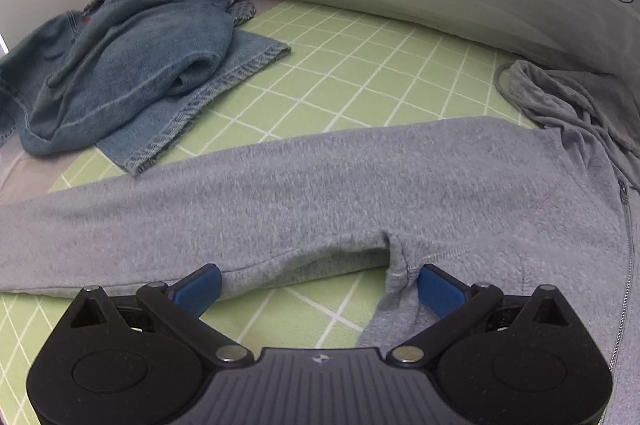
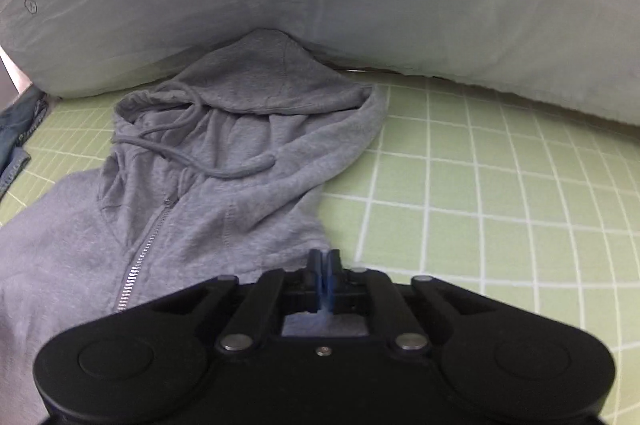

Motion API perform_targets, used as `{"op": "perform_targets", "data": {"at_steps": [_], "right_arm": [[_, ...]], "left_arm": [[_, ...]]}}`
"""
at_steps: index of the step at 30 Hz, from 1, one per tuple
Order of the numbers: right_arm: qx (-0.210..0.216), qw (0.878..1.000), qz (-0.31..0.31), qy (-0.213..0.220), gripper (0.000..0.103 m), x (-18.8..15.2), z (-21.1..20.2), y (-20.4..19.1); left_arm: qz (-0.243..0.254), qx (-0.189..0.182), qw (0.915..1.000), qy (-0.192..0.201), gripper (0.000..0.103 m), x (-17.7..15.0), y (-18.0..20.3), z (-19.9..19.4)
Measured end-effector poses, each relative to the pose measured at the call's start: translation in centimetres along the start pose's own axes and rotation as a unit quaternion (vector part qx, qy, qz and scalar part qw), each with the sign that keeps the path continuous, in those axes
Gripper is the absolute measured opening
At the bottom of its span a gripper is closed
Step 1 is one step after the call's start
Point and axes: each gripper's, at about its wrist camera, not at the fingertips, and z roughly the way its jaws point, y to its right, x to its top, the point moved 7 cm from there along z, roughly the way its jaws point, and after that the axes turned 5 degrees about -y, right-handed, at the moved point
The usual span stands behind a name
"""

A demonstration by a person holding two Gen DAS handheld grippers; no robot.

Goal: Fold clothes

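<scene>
My left claw (image 1: 318, 283) stands released, its blue pads (image 1: 200, 289) spread wide at the lower middle of the left wrist view, straddling the armpit seam of the grey hoodie (image 1: 320, 185). The right-hand pad touches the cloth there; the other sits just beside the sleeve's lower edge. The sleeve runs off to the left edge of that frame over the green grid mat (image 1: 360, 65). Only this view shows the crumpled jeans (image 1: 120, 65) in the upper left (the right wrist view catches just a sliver of denim at its left edge).

My right claw (image 2: 324, 259) is clenched, pads pressed together at the lower middle of its frame, on the hoodie's right-hand edge; a bit of grey cloth shows between the pads. Only here do I see the hood (image 2: 260, 81) lying open in the upper middle, its drawstring (image 2: 192, 153) looped across it, and the zipper (image 2: 140, 257) running down to the lower left. A white sheet (image 2: 400, 5) backs both views.
</scene>
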Motion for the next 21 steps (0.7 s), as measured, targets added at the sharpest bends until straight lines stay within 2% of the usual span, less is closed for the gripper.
{"op": "perform_targets", "data": {"at_steps": [4, 7, 8, 10, 12, 16, 21], "right_arm": [[-0.009, 1.000, 0.017, 0.002, 0.001, 1.5, 1.0, 0.7], [-0.031, 1.000, 0.001, -0.006, 0.004, 2.2, 1.6, 0.0], [-0.052, 0.999, -0.006, -0.007, 0.011, 2.3, 1.5, -0.1], [-0.092, 0.996, -0.019, -0.005, 0.042, 2.5, 1.2, -0.2], [-0.115, 0.993, -0.011, 0.017, 0.052, 2.8, 0.2, -0.1], [-0.103, 0.993, -0.015, 0.055, 0.074, 3.9, -1.1, -1.7], [-0.042, 0.997, 0.008, 0.065, 0.072, 5.7, 0.1, -4.6]], "left_arm": [[-0.018, -0.002, 0.9997, -0.014, 0.103, -0.5, -0.6, 0.7], [-0.021, -0.003, 0.9997, -0.016, 0.103, -0.6, -0.8, 0.5], [-0.021, -0.003, 0.9996, -0.016, 0.103, -0.5, -0.8, 0.4], [-0.028, -0.005, 0.9995, -0.014, 0.103, -0.2, -1.1, 0.1], [-0.038, -0.007, 0.9992, -0.009, 0.103, 0.2, -1.5, -0.3], [-0.057, 0.002, 0.9984, 0.004, 0.103, 1.5, -2.6, -0.6], [-0.079, 0.022, 0.9966, 0.010, 0.103, 2.6, -4.6, 0.1]]}}
